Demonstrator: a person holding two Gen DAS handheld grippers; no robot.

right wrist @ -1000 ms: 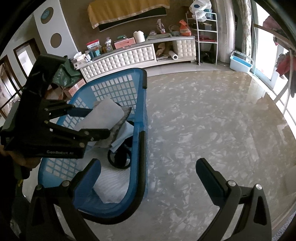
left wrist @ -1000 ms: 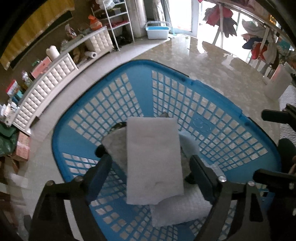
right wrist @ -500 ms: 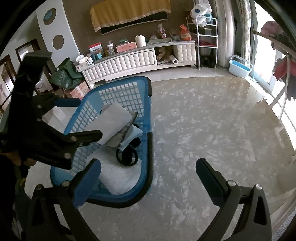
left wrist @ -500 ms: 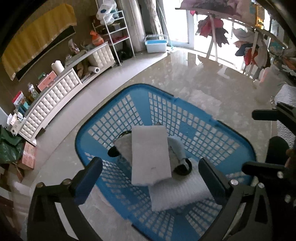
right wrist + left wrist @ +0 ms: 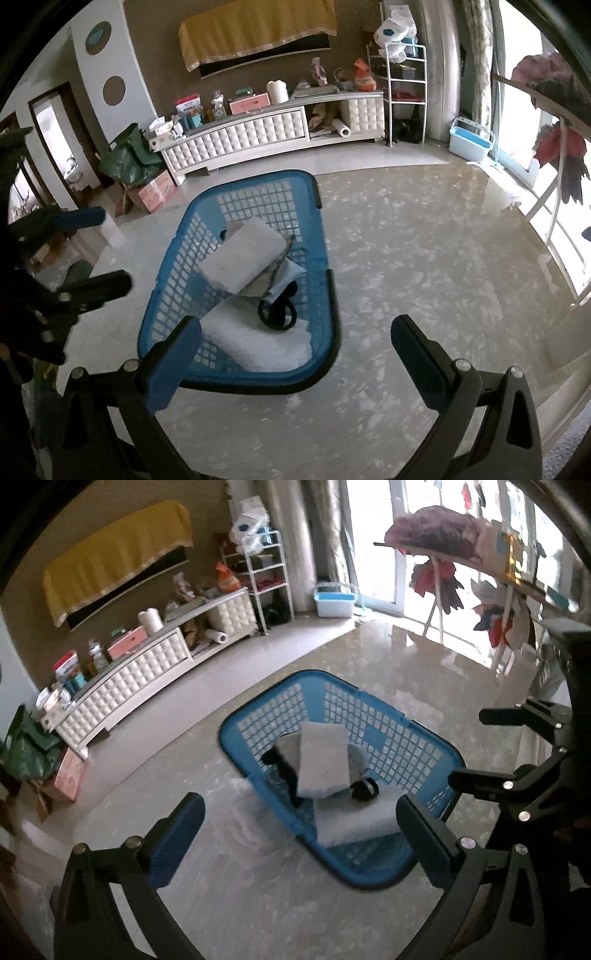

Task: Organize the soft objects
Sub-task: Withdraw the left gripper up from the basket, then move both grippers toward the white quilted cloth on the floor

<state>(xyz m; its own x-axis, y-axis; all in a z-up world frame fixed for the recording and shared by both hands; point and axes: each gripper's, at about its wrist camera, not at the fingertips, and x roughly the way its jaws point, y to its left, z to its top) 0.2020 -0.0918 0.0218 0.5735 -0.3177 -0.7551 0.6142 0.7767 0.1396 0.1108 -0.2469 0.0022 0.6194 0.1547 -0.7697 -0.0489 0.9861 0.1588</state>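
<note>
- The blue laundry basket (image 5: pixel 384 734) stands on the glossy floor (image 5: pixel 424 266).
- A white foam block (image 5: pixel 323 762) lies topmost inside it, across a grey cloth (image 5: pixel 267 282), above a white bubble-wrap pad (image 5: pixel 258 343) and a black ring (image 5: pixel 277 314).
- Left hand-held gripper (image 5: pixel 299 834): released, holding nothing, above the basket.
- Right hand-held gripper (image 5: pixel 295 354): released, holding nothing.

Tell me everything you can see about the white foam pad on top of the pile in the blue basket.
The white foam pad is a flat, thick rectangle with a slightly rough, soft-looking surface and squared edges. It lies tilted on top of the pile inside the blue basket, resting on a grey cloth, with a black strap and a larger white padded sheet lower down. Neither gripper touches it; both are open and clear of the basket.
</note>
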